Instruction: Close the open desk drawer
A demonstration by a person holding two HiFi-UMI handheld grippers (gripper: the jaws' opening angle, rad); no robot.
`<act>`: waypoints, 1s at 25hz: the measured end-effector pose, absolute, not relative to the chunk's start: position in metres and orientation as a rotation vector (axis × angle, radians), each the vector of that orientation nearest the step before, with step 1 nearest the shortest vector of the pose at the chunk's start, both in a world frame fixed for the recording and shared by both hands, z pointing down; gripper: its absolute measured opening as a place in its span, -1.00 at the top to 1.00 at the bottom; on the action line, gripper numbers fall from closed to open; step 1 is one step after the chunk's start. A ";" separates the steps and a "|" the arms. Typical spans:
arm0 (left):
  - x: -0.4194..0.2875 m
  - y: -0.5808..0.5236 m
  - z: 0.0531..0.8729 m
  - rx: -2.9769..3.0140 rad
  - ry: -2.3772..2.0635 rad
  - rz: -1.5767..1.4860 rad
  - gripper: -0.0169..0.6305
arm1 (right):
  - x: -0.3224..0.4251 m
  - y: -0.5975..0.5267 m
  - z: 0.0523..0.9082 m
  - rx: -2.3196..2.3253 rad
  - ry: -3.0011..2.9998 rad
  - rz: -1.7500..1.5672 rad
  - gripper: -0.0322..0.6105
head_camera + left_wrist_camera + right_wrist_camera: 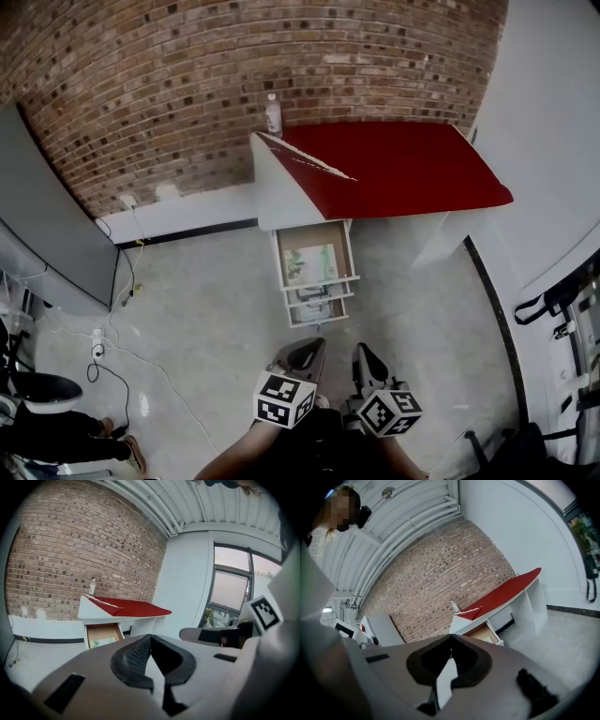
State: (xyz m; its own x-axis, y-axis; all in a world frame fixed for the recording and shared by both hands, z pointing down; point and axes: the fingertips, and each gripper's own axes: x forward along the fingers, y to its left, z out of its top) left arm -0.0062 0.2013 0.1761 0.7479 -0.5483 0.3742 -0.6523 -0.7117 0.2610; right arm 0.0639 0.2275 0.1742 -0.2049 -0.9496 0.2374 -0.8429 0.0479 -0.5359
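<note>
Room: brick wall [187, 84] at the back, pale glossy floor [206, 309], a grey panel [56, 234] at the left with cables [108, 361] lying on the floor near it. The left gripper view shows a window [229, 592] off to the right.
Table [403, 169]: white body with a red top, standing against the wall.
Bottle [273, 114]: upright at the table's back left corner, close to the wall.
Drawer [314, 251]: under the table's left end, pulled out over the floor and open. A greenish sheet [311, 262] lies flat inside it. Lower fronts beneath it also stick out in steps.
Left tongs [302, 354]: low in the head view, well apart from the drawer and pointing toward it. The tips are pressed together, with nothing between them and nothing touched.
Right tongs [367, 361]: just beside the left pair, also short of the drawer. The tips meet and they hold nothing.
Cubes [284, 398]: one marker cube on each pair, at the end nearest the person.
</note>
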 end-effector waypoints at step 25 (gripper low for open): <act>-0.016 0.086 0.193 2.513 -0.986 0.466 0.92 | 0.064 0.113 0.187 -1.864 2.117 -0.992 0.88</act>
State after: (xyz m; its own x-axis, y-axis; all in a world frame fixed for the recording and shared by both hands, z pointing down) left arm -0.0164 0.0862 0.1928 0.6955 -0.5677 0.4404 -0.7008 -0.6713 0.2414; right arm 0.0645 0.1135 0.1865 -0.2155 -0.9279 0.3042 -0.8275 0.0081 -0.5614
